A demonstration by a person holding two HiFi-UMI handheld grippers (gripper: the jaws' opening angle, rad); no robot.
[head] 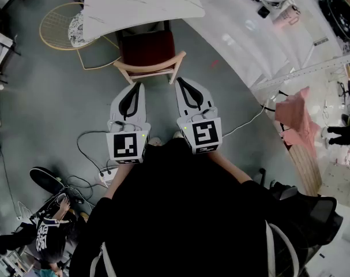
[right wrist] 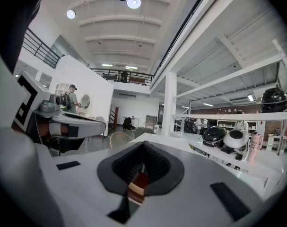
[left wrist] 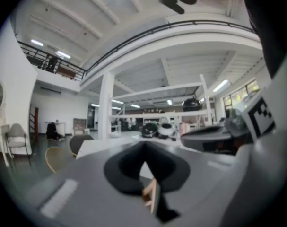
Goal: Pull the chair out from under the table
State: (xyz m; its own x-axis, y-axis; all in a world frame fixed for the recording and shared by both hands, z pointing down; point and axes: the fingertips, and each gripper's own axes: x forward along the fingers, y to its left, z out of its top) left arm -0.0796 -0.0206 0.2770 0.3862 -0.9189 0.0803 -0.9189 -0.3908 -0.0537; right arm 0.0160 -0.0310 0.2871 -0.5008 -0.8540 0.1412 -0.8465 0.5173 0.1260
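Chair (head: 147, 49) stands partly tucked, the front of its red seat under the white surface (head: 134, 4) and its wooden backrest (head: 149, 67) toward the person. Left tongs (head: 140, 85) and right tongs (head: 179, 81) are both closed on nothing, tips just short of the backrest. By this look the grasp and the whole pull remain to be done.

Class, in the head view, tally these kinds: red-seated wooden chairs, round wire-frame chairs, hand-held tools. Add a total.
Red-seated wooden chair: 1
Round wire-frame chair: 1
Tools: 2 (left tool, right tool)
Total: 4
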